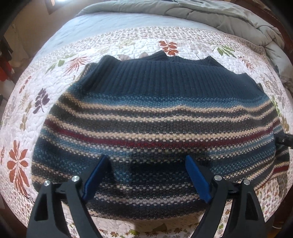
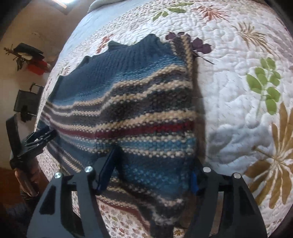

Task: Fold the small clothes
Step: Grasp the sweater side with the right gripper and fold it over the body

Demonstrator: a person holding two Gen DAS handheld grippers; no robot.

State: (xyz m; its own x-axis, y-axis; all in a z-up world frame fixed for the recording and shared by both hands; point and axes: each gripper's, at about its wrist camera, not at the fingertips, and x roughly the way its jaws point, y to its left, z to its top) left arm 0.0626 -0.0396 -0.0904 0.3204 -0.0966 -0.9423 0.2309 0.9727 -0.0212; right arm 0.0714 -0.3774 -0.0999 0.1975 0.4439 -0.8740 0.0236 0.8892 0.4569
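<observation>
Left wrist view: sweater [image 1: 155, 119] lies directly ahead on bed [image 1: 27, 119], stripes crosswise; left gripper [image 1: 148, 175] jaws spread. Right gripper [image 2: 152, 172] jaws spread, straddling sweater's edge.

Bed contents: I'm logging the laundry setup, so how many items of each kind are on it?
Striped knit sweater: 1
Floral quilt: 1
Grey comforter: 1
Total: 3
</observation>
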